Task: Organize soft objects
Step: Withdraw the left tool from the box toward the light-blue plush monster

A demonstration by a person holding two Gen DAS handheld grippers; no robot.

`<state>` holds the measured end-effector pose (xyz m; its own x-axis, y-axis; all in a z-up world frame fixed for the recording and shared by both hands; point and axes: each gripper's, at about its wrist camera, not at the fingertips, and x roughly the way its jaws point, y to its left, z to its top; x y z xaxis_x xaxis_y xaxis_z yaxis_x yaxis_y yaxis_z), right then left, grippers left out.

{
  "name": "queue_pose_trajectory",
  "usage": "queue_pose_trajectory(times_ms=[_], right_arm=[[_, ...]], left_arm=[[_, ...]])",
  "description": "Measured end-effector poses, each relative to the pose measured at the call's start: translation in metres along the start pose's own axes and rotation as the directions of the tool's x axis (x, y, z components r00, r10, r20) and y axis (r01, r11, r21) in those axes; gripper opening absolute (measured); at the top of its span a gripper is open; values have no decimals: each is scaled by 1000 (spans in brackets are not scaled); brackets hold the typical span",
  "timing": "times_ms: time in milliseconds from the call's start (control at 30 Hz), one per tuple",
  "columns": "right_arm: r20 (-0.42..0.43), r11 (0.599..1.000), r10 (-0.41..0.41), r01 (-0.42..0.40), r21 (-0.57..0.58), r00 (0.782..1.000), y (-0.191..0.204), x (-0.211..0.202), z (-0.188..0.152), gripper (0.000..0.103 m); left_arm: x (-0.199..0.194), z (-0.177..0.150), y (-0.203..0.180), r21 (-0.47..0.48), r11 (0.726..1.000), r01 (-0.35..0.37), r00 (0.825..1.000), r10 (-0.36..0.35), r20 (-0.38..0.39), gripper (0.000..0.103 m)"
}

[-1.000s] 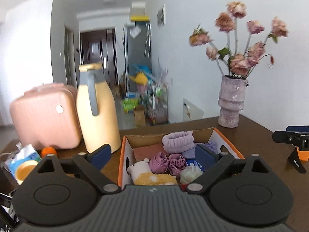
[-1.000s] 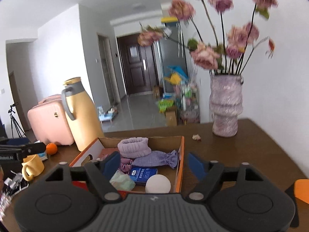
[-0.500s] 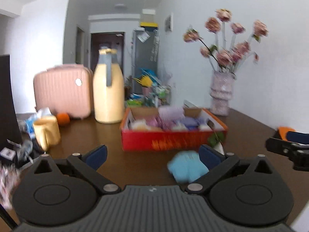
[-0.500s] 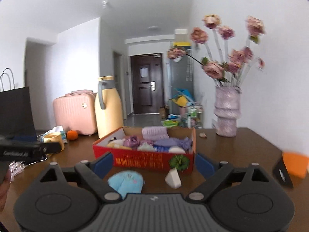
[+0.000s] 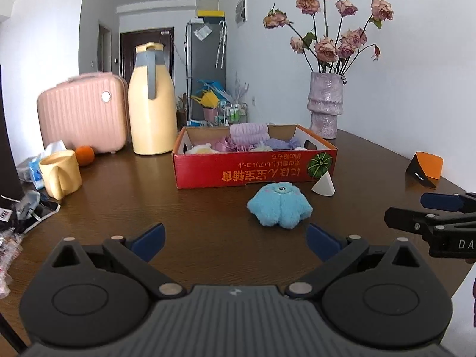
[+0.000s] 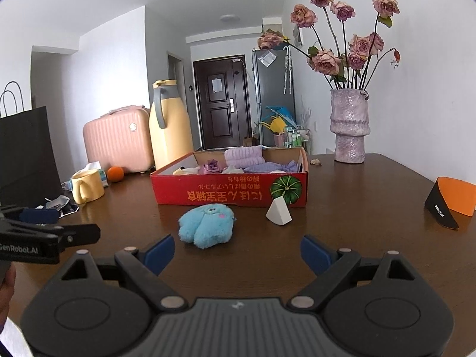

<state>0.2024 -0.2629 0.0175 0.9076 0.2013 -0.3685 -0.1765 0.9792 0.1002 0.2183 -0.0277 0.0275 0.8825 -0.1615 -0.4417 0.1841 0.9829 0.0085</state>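
in the lower middle of the left wrist view, left gripper [image 5: 235, 235] low over the brown table [image 5: 119, 208], jaws spread wide with nothing between them. in the lower middle of the right wrist view, right gripper [image 6: 236, 248] the same: jaws apart, empty, only bare wood in the gap. just above both, near frame centre, a blue plush toy [image 5: 279, 206] lying loose on the table, a little in front of the red box [image 5: 253, 169]; a white sponge wedge [image 5: 323, 185] to its right, just beside the box's front wall, apart from the toy. inside the box already, a lilac towel roll [image 5: 249, 131] and other soft bits, packed toward the back. likely step: picking up one of the two loose pieces and dropping it into the box. best done by picking one gripper per piece, probably the right for the wedge and the left for the toy, to avoid crossing. worth coming in low, straddling the plush across its middle and closing gently, since fur squashes and slips. worth lifting clear of the box's front wall before letting go over a free spot near the front.
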Motion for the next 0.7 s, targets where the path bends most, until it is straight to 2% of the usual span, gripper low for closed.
queue_pose_trajectory(times_ms=[333, 400, 467, 700], right_arm=[[-49, 1000, -12, 13, 24, 999, -16, 34, 4, 90], [-62, 999, -22, 24, 33, 998, -23, 41, 4, 90], [-73, 998, -34, 37, 44, 997, -31, 50, 7, 90], [-86, 997, -53, 57, 53, 995, -54, 78, 23, 90]], left_arm=[[72, 14, -18, -9, 997, 81, 990, -81, -115, 103], [91, 19, -25, -3, 998, 67, 990, -67, -128, 103], [111, 25, -31, -12, 997, 81, 988, -82, -128, 103], [177, 39, -50, -23, 995, 93, 973, -96, -208, 103]])
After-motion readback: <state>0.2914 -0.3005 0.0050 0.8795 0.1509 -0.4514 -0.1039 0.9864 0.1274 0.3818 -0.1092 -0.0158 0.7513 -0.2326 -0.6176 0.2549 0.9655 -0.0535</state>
